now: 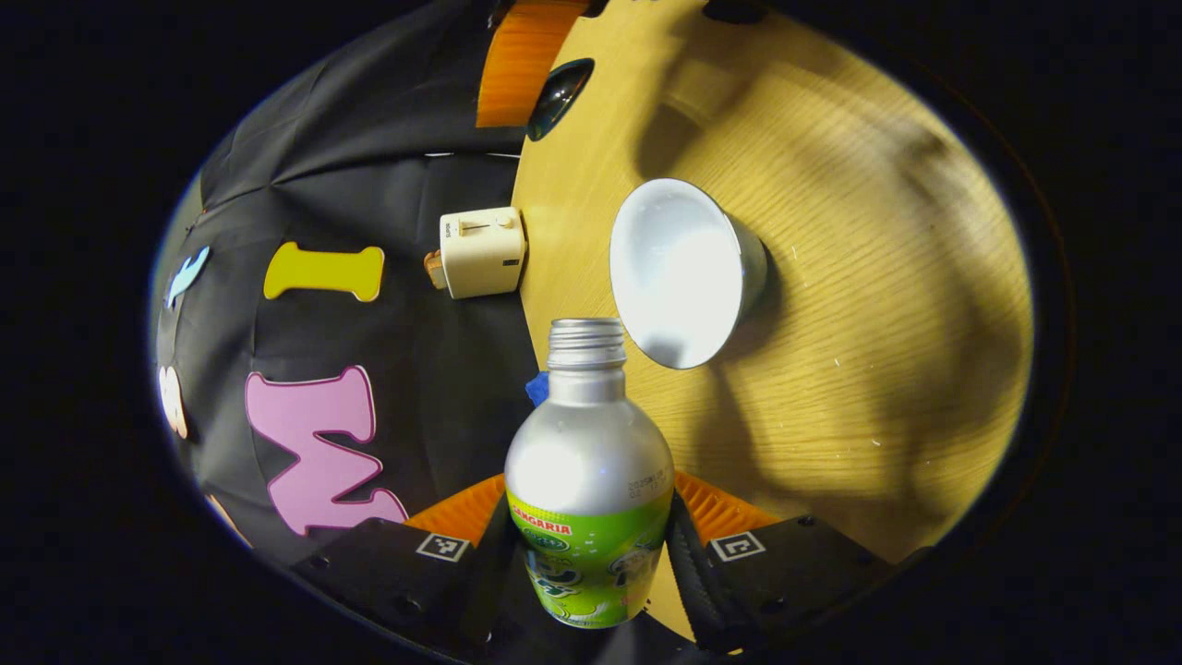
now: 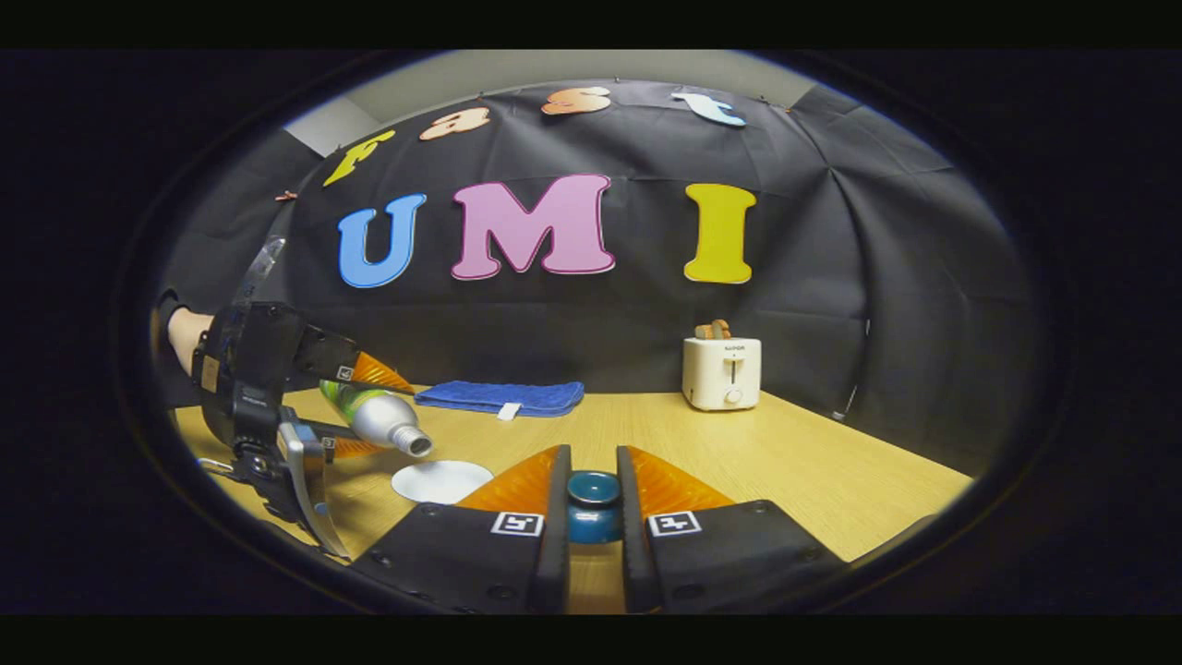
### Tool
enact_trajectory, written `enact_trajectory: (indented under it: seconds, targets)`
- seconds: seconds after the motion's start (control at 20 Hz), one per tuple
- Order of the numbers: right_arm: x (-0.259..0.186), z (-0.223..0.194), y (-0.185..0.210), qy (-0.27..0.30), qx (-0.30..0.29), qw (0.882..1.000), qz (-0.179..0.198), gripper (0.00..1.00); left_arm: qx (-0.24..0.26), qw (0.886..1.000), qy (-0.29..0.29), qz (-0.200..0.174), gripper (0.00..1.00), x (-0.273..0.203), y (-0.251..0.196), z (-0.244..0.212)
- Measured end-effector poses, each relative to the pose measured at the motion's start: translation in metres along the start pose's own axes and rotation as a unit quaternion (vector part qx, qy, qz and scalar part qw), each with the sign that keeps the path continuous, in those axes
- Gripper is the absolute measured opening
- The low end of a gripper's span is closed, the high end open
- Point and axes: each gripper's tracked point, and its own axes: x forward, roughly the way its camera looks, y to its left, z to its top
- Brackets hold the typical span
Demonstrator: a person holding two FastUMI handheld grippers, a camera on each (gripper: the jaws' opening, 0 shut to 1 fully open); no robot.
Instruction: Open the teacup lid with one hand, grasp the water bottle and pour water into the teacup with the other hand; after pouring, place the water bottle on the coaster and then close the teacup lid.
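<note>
- the table (image 1: 831,369) carried the open teacup (image 1: 679,272).
- the left gripper (image 1: 591,554) clamped the water bottle (image 1: 589,462), tipped toward the cup; best to centre its mouth over the rim.
- the right gripper (image 2: 593,517) pinched the teacup lid (image 2: 593,503) aside.

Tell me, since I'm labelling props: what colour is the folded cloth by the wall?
Blue: the cloth shows best in the right gripper view.

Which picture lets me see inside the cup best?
The left gripper view: it looks straight into the open teacup, showing its whole white inside, just past the mouth of the tilted water bottle. In the right gripper view the teacup is a flat white oval, low on the table under the bottle.
</note>
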Motion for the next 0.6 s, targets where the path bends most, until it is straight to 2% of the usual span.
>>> enact_trajectory:
  seconds: [0.05, 0.15, 0.2, 0.25, 0.3, 0.6]
  targets:
    - [0.000, 0.000, 0.000, 0.000, 0.000, 1.000, 0.000, 0.30, 0.009, 1.000, -0.001, -0.002, 0.80, -0.001, 0.001, 0.001]
    - [0.000, 0.000, 0.000, 0.000, 0.000, 1.000, 0.000, 0.23, 0.045, 0.999, -0.003, -0.005, 0.79, 0.000, 0.002, 0.004]
    - [0.000, 0.000, 0.000, 0.000, 0.000, 1.000, 0.000, 0.27, 0.057, 0.998, -0.002, -0.005, 0.80, 0.001, 0.003, 0.003]
    - [0.000, 0.000, 0.000, 0.000, 0.000, 1.000, 0.000, 0.23, 0.062, 0.998, 0.001, -0.008, 0.80, 0.001, 0.002, 0.003]
    - [0.000, 0.000, 0.000, 0.000, 0.000, 1.000, 0.000, 0.30, 0.064, 0.998, 0.002, -0.013, 0.80, 0.001, 0.001, 0.002]
    - [-0.001, 0.000, 0.000, 0.000, 0.000, 1.000, 0.000, 0.31, 0.095, 0.995, 0.007, -0.008, 0.80, 0.000, 0.011, 0.005]
